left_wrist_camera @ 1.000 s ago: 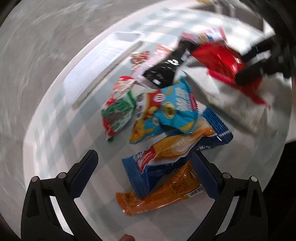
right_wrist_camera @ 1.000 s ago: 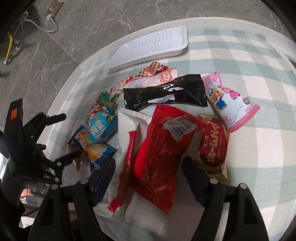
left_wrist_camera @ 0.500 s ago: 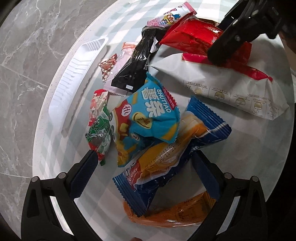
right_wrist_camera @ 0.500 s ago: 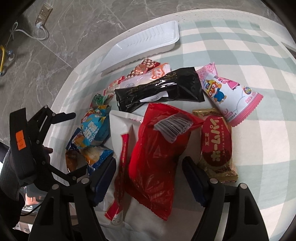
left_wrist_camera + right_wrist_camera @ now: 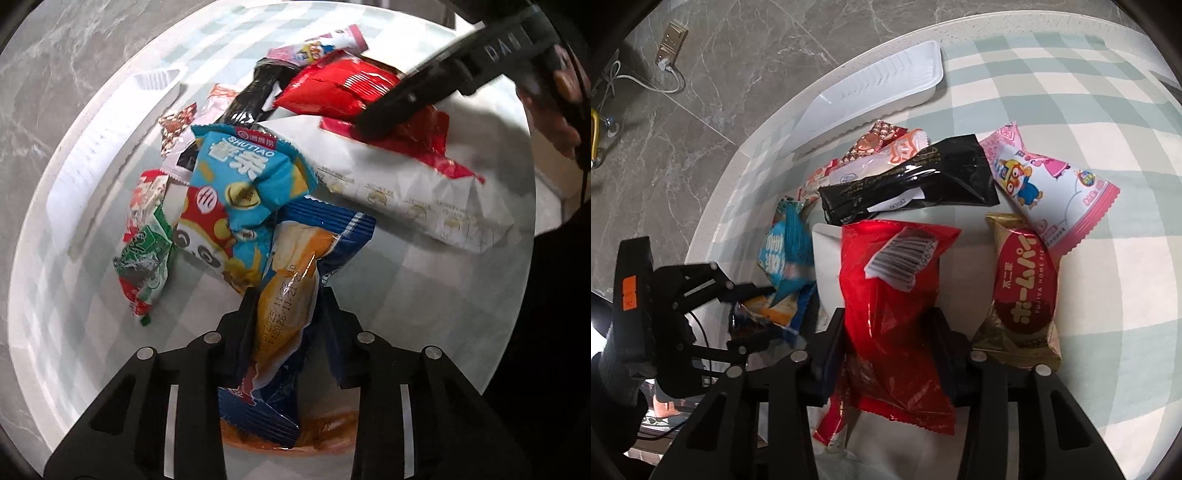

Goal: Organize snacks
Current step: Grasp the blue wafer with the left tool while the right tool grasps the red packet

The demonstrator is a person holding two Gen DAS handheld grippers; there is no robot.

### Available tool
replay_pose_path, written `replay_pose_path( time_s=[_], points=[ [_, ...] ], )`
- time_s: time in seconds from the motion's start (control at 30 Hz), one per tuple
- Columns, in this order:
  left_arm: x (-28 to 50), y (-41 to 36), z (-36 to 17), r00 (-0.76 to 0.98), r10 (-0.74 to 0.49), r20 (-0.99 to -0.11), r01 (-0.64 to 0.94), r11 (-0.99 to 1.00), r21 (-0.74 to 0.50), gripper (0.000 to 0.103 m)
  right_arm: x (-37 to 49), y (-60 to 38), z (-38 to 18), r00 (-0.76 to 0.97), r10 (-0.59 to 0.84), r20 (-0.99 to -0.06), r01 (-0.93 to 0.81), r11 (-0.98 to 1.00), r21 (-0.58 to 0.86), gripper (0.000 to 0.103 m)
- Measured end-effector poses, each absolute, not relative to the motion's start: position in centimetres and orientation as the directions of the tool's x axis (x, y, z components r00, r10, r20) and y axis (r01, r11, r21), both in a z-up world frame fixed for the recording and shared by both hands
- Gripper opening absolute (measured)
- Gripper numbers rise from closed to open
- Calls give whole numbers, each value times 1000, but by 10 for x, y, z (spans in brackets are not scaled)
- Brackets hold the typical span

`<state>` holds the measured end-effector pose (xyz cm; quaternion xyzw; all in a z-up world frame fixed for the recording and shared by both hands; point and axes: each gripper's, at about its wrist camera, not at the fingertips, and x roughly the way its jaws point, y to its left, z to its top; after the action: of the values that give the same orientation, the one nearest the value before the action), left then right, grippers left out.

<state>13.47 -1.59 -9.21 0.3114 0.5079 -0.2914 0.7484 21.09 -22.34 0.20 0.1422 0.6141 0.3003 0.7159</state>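
Left gripper (image 5: 286, 314) closing, pads pinching the blue-and-orange packet (image 5: 295, 280) at the near edge of the snack pile on the round desk (image 5: 424, 295). A light-blue chip bag (image 5: 251, 173) leans on that packet's far end; an orange wrapper (image 5: 325, 432) lies under it. Right gripper (image 5: 886, 332) closing around the red bag (image 5: 890, 288), which rests on a white pouch (image 5: 825, 254). Crowding the red bag: black packet (image 5: 908, 184) just beyond, gold-and-red pie packet (image 5: 1023, 291) beside it, pink cartoon packet (image 5: 1049, 184) farther out. White tray (image 5: 879, 88) sits empty at the desk's far rim.
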Motion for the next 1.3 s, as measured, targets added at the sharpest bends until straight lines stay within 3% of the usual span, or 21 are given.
replay_pose_path(
  time_s=[0.4,0.87,1.3],
  points=[
    [154,27,-56,250,-339,-907,649,754,-102,26,214,-249,1,78,701,-708,-130,712,690,33],
    [170,54,-12,305,-465,-831,538,804,-253,26,229,-279,8,147,814,-562,16,566,824,33],
    [229,80,18,390,-501,-773,422,843,-333,26,273,-275,21,170,868,-467,54,465,884,33]
  ],
)
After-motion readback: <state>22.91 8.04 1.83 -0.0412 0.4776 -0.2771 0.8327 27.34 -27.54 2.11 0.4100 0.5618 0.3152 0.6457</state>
